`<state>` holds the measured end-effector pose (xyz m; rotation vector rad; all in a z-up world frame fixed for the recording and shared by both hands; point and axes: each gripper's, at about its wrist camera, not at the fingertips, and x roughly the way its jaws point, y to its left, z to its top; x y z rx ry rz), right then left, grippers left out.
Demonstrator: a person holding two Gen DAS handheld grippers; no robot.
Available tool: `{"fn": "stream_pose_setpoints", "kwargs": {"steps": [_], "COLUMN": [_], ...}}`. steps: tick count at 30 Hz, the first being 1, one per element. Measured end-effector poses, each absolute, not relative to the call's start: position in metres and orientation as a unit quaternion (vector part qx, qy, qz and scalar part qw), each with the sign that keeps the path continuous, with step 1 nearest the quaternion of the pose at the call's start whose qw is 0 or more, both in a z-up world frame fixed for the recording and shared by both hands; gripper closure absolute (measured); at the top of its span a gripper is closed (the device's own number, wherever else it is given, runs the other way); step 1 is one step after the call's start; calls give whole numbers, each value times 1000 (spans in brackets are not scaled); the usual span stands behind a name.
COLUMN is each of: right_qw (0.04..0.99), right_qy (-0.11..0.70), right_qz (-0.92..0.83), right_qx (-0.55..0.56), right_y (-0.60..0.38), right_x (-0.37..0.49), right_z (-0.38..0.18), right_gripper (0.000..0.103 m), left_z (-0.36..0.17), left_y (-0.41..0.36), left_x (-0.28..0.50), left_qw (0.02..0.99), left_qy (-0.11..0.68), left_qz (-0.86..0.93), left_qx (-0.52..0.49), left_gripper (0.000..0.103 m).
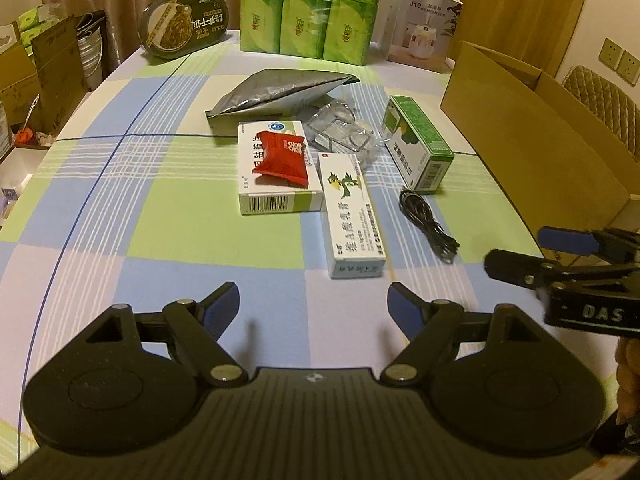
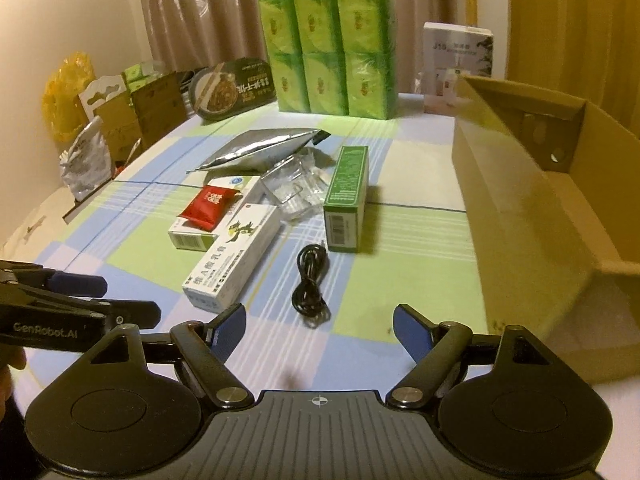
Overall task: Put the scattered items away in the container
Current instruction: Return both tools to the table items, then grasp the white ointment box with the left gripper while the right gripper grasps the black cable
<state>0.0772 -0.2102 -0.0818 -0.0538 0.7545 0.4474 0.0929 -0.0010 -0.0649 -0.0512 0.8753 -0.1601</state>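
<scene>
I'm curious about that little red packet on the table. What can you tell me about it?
The red packet is a small, puffy, sealed pouch, glossy like plastic foil, with white print and crimped ends. It lies tilted on top of a white box, overhanging its edge a little. Nothing else touches it; both grippers are well short of it, jaws open.

Your left gripper (image 1: 313, 308) and right gripper (image 2: 319, 330) both hover level, side by side, jaws spread wide, empty.

Ahead of the left gripper (image 1: 313, 306), a sachet (image 1: 280, 157) is laid on a box (image 1: 276, 170); a cable (image 1: 428, 220) is placed right.
</scene>
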Motion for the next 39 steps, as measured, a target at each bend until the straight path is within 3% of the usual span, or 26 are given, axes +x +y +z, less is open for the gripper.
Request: {"fn": "stream_pose_setpoints", "kwargs": {"steps": [17,22,28,31,39], "right_qw": [890,891,891,892,897], "right_qy": [391,384,373,368,373], "right_qz": [227,232,242,244,223], "right_qx": [-53,-65,-92,-100,-81], "right_y": [-186,-180,-175,-176,-199], "right_x": [126,132,134,132,121], "right_z": [-123,-126,-129,-129,-122], "right_gripper": [62,69,71,88,92], "left_z": [-76,-79,-84,-85,-91], "left_y": [-12,-16,-25,-28,-41], "left_x": [134,143,153,157,168], "left_qw": [905,904,903,902,899], "left_qy": [413,414,418,421,425], "left_qz": [-98,-102,-98,-101,-106], "left_qx": [-16,-16,-4,-8,7], "left_gripper": [27,27,40,42,43]}}
